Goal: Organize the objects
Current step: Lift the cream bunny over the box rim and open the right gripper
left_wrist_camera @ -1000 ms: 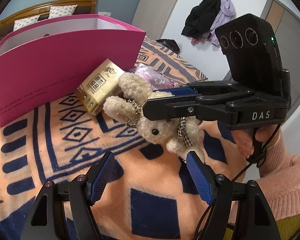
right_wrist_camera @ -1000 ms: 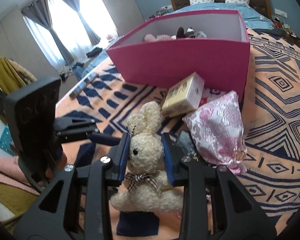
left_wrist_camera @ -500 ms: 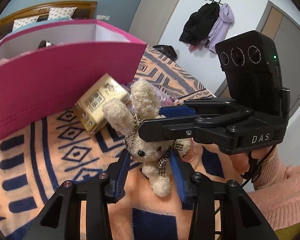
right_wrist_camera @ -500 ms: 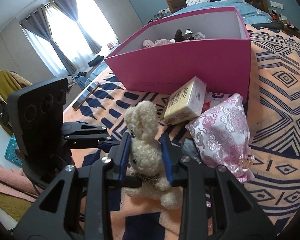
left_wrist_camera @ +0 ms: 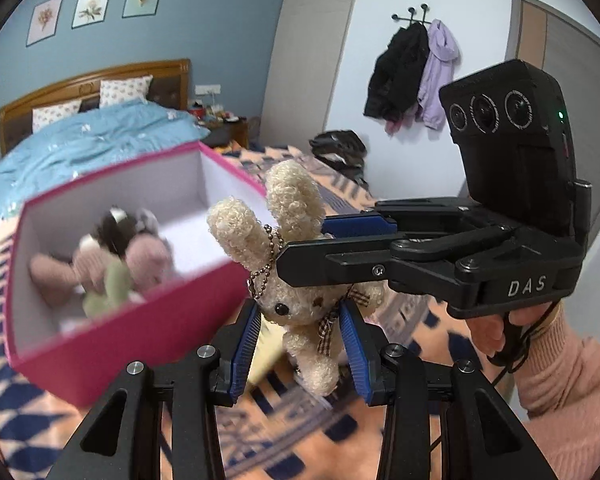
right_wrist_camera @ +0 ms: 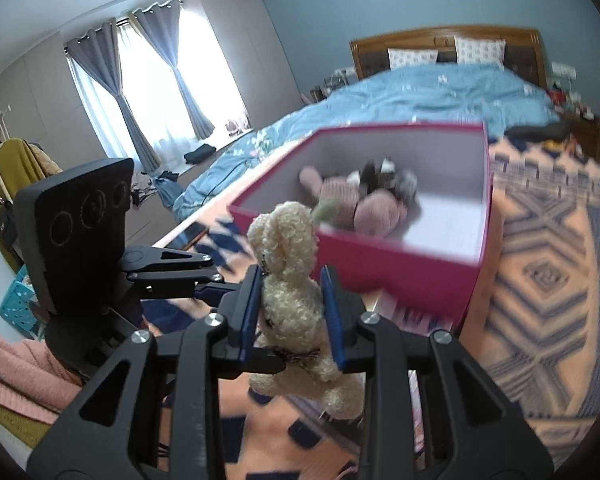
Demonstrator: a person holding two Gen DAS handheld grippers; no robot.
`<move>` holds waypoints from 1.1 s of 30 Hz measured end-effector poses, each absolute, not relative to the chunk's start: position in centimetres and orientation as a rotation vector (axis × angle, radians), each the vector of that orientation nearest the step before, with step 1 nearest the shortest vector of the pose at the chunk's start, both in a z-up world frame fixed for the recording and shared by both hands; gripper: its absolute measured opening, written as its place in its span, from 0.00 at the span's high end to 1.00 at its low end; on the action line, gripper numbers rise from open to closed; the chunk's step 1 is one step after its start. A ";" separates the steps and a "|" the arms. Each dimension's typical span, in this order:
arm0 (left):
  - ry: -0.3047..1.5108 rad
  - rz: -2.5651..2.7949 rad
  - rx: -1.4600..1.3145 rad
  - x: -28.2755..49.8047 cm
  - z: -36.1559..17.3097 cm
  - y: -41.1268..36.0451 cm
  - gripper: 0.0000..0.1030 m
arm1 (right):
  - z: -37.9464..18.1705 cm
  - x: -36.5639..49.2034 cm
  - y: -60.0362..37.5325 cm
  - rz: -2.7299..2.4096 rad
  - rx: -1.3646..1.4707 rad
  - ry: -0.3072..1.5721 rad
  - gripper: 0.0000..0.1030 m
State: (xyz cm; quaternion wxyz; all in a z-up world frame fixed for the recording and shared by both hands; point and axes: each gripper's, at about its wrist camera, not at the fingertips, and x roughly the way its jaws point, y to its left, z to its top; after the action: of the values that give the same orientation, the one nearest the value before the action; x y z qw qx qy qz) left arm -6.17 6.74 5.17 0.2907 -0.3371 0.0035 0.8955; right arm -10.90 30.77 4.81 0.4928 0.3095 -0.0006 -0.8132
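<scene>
- You are holding the plush rabbit (left_wrist_camera: 300,280) in the air with both tools at once: the right gripper (right_wrist_camera: 292,312) is clenched on its body, blue pads pressing both flanks, and the left gripper (left_wrist_camera: 300,344) is closing on its lower half, though whether those pads are truly pressing cannot be told from the left wrist view
- The rabbit is hanging above the patterned blanket (right_wrist_camera: 548,280), just short of the near wall of the pink box (right_wrist_camera: 400,264), ears upward and legs dangling
- The box is sitting open on the blanket toward the bed's headboard end; other soft toys (right_wrist_camera: 364,196) are lying against its far wall, leaving bare floor along the near side
- Judged step: you are carrying the rabbit toward the box for dropping in
- To do it well, be lifting high enough that the dangling legs are clearing the near rim, since a snag could be tipping or pushing the light box
- Be letting one tool take the load before release; two opposed grips may be twisting the plush and its bead chain (left_wrist_camera: 266,260)
- Be aiming for the bare near-side floor, and be opening only once the body is inside the walls
</scene>
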 end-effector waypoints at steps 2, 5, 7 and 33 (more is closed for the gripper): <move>-0.009 2.396 -0.888 -7.1 5.8 6.0 0.61 | 5.8 -12.1 30.5 -1.982 0.730 -0.005 0.69; -0.022 2.417 -0.875 -9.1 6.8 5.5 0.61 | 7.0 -14.0 30.0 -1.985 0.710 -0.021 0.69; -0.020 2.432 -0.877 -11.1 7.3 5.9 0.61 | 7.5 -15.2 29.6 -1.990 0.700 -0.026 0.69; 0.047 2.535 -1.216 -26.0 3.5 5.9 0.61 | 4.7 -30.0 24.9 -2.108 0.913 0.069 0.72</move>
State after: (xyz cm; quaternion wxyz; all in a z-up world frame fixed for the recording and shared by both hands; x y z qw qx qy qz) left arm -25.99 5.86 3.52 0.1642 -0.4267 0.0163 0.8892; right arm -30.04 24.92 4.69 0.4094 0.3625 0.0276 -0.8368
